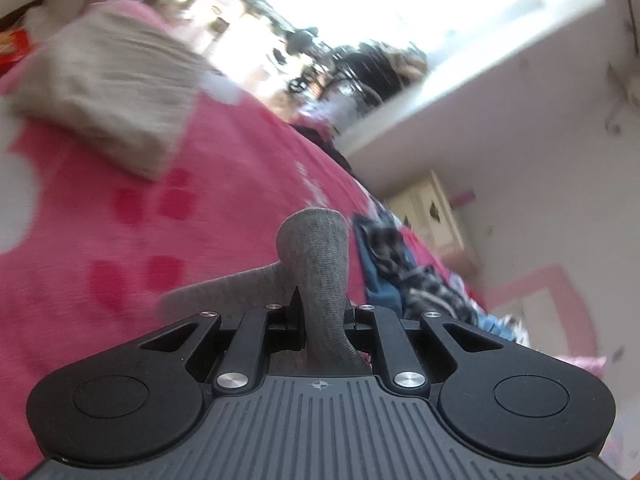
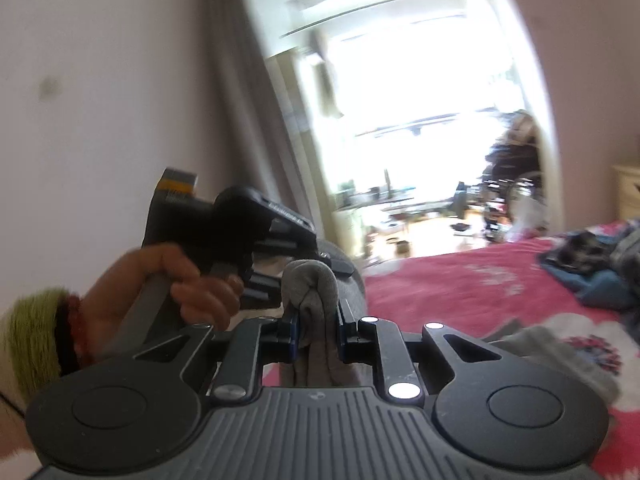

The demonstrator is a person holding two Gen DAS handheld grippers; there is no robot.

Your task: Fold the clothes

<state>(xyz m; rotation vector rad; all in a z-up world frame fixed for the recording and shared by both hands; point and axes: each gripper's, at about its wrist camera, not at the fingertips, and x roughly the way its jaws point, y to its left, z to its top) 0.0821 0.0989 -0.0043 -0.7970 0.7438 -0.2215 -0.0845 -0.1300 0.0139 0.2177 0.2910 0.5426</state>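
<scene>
A grey knit garment (image 1: 320,264) is pinched in my left gripper (image 1: 323,312), which is shut on it. A rounded end of the cloth stands up above the jaws and another part trails off to the left. My right gripper (image 2: 317,320) is shut on a bunched fold of the same grey garment (image 2: 316,292). Both grippers are lifted above the pink bed cover (image 1: 224,184). In the right wrist view a hand (image 2: 160,292) with a green cuff holds the left gripper's black housing (image 2: 256,228) close behind the cloth.
A folded beige garment (image 1: 104,92) lies on the bed at the far left. A heap of blue and patterned clothes (image 1: 392,276) (image 2: 592,268) sits at the bed's far side. A pale printed garment (image 2: 560,352) lies under the right gripper. A bright doorway (image 2: 420,120) is beyond.
</scene>
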